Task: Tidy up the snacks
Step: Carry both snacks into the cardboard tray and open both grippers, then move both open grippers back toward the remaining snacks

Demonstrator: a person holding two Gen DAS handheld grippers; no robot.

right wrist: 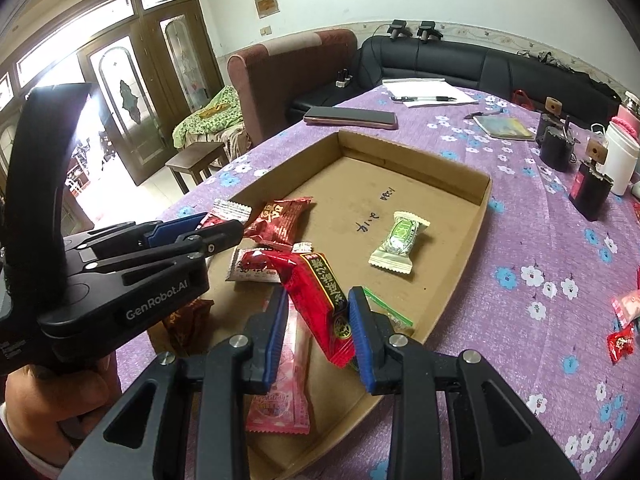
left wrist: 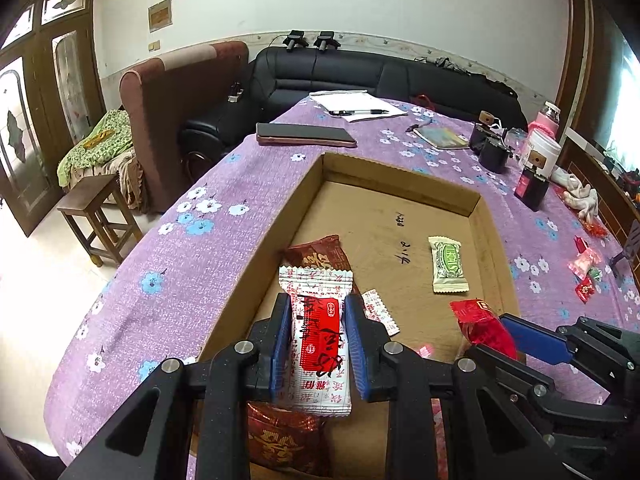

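A shallow cardboard tray (left wrist: 400,184) (right wrist: 452,172) lies on the purple flowered tablecloth. My left gripper (left wrist: 316,312) is shut on a white-and-red snack packet (left wrist: 320,332) over the tray's near left part, above dark red packets (left wrist: 320,254). It shows in the right wrist view (right wrist: 224,220) too. My right gripper (right wrist: 318,304) is shut on a red snack bar (right wrist: 320,300) over the tray; it shows in the left wrist view (left wrist: 508,322) at the right. A green-and-white candy (left wrist: 448,264) (right wrist: 398,244) lies in the tray. A pink packet (right wrist: 280,396) lies under the right gripper.
Loose red and pink candies (left wrist: 586,264) (right wrist: 620,340) lie on the cloth right of the tray. Behind the tray are a phone (left wrist: 304,136), paper with a pen (left wrist: 360,110), a booklet (right wrist: 504,126), dark jars (right wrist: 556,148) and a white cup (right wrist: 620,160). A stool (left wrist: 96,216) stands left.
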